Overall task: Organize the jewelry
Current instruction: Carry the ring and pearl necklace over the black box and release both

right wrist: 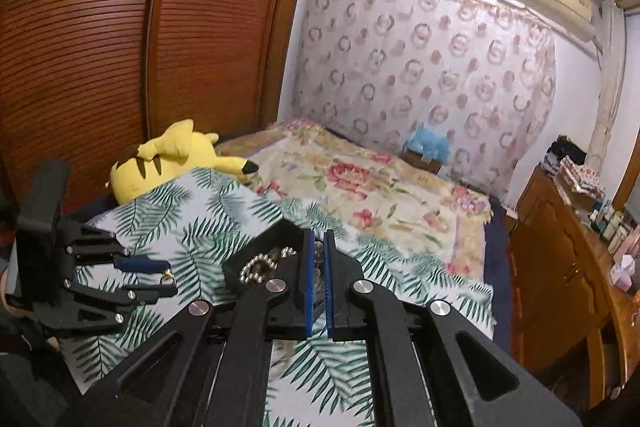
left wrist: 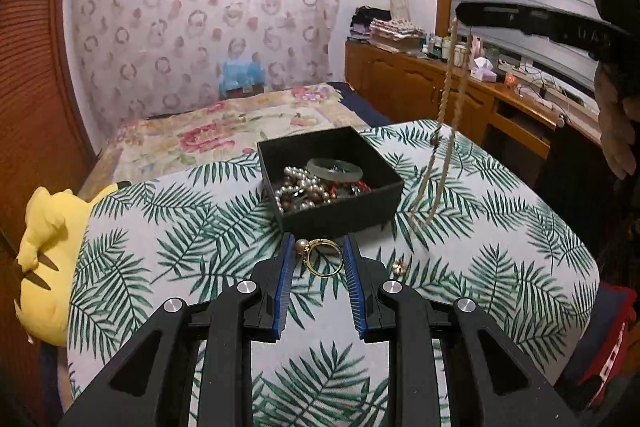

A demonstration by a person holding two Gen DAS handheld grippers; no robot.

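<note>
- Left wrist view: your left tongs [left wrist: 318, 249] are pinching a gold ring [left wrist: 324, 255] with a pearl on it, the band sitting between the two blue pads [left wrist: 285, 287], above the leaf-print cloth [left wrist: 160, 247] covering the bench.
- Just beyond the ring, a black box [left wrist: 336, 215] is resting on the cloth toward the far edge of the bench, open on top.
- Inside the box, pearl beads [left wrist: 294, 179], brown beads and a pale green bangle [left wrist: 334, 169] are lying piled together.
- A small earring-like piece [left wrist: 399, 267] is lying on the cloth just right of the left tongs, apart from the box.
- Your right tongs [left wrist: 464, 13] are hanging high at the right of that view, with a long pale bead necklace [left wrist: 444, 115] dangling from them in a loop down beside the right side of the box; whether its low end is touching the cloth, you cannot tell.
- Right wrist view: your right tongs [right wrist: 319, 275] are pressed nearly together, pinching the necklace strand [right wrist: 318, 255] between the blue pads.
- The left tongs [right wrist: 160, 273] are showing at the left of that view, above the near-left part of the bench.
- A yellow plush toy [right wrist: 168, 155] is lying past the left edge of the bench, on the bed [right wrist: 360, 187].
</note>
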